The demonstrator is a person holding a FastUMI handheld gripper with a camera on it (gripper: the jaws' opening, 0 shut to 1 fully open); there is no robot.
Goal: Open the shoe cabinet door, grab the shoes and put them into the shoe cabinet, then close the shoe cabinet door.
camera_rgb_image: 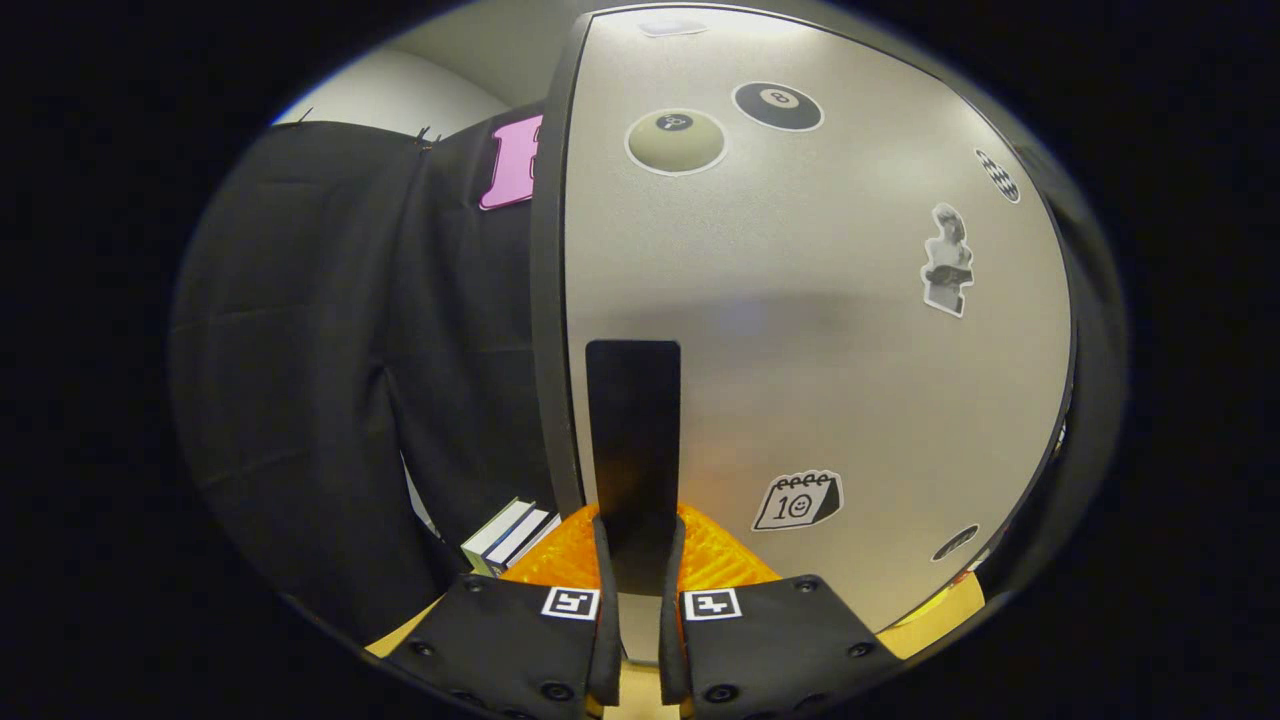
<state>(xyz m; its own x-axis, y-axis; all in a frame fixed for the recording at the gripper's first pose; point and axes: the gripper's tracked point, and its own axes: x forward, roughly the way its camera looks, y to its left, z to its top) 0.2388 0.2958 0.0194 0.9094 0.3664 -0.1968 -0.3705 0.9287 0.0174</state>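
Grey stickered cabinet door (800, 330); hand-held gripper (637, 560) clamps its handle (632, 440).

The tongs (637, 560) point straight ahead, their two fingers (603, 600) drawn close and parallel, pressing from both sides on a dark upright handle (633, 430).

So there's a black cloth (330, 380) hanging as the backdrop, draped in loose folds, with a pale wall (400, 95) showing above its top edge and a bit of ceiling over that. Down low, at the foot of the cloth, a small stack of books (508, 537) leans tilted, pale covers with the page edges showing, and one spine looks greenish. They sit on a yellowish wooden surface (405, 632). Another sliver of the same tan surface (955, 600) peeks out farther over.
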